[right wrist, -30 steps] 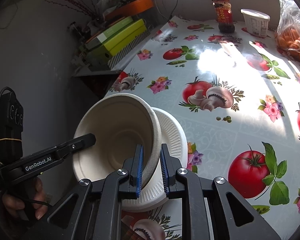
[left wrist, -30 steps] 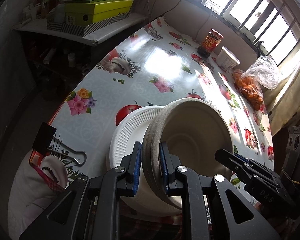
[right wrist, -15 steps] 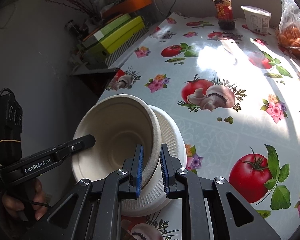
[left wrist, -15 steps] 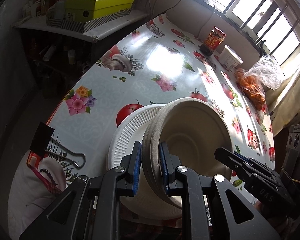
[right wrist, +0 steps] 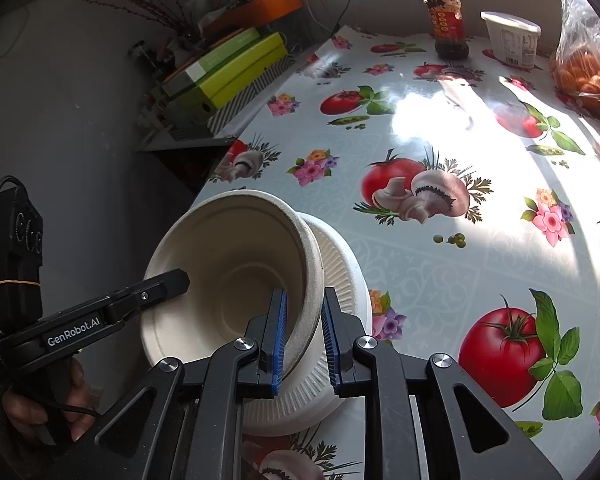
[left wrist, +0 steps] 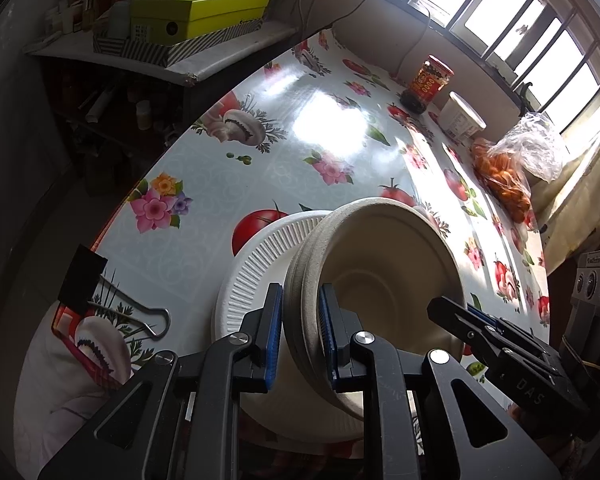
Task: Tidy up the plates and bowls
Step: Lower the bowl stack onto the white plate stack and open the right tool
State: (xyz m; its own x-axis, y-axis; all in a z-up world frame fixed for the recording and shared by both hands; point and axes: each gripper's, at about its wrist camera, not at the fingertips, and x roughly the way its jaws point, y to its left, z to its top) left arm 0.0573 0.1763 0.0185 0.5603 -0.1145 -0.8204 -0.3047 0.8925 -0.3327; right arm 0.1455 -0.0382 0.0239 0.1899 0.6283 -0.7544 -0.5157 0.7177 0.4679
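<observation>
A stack of beige paper bowls [left wrist: 384,272] sits tilted on a white ribbed paper plate [left wrist: 256,272] near the table's corner. My left gripper [left wrist: 300,336] is shut on the stack's near rim. My right gripper [right wrist: 303,336] is shut on the opposite rim of the bowls [right wrist: 236,264], above the plate [right wrist: 340,256]. Each gripper shows in the other's view, the right [left wrist: 500,340] and the left [right wrist: 140,296], both clamped on the bowl rim.
The flowered tablecloth [right wrist: 440,272] covers the table. At the far end stand a red jar [right wrist: 446,20], a white tub [right wrist: 510,38] and a bag of oranges [right wrist: 584,76]. A binder clip [left wrist: 96,284] lies at the table's edge. Boxes [left wrist: 196,16] are stacked on a side shelf.
Both grippers have kept their hold on the bowl stack. The stack and plate have shifted only slightly in view.
</observation>
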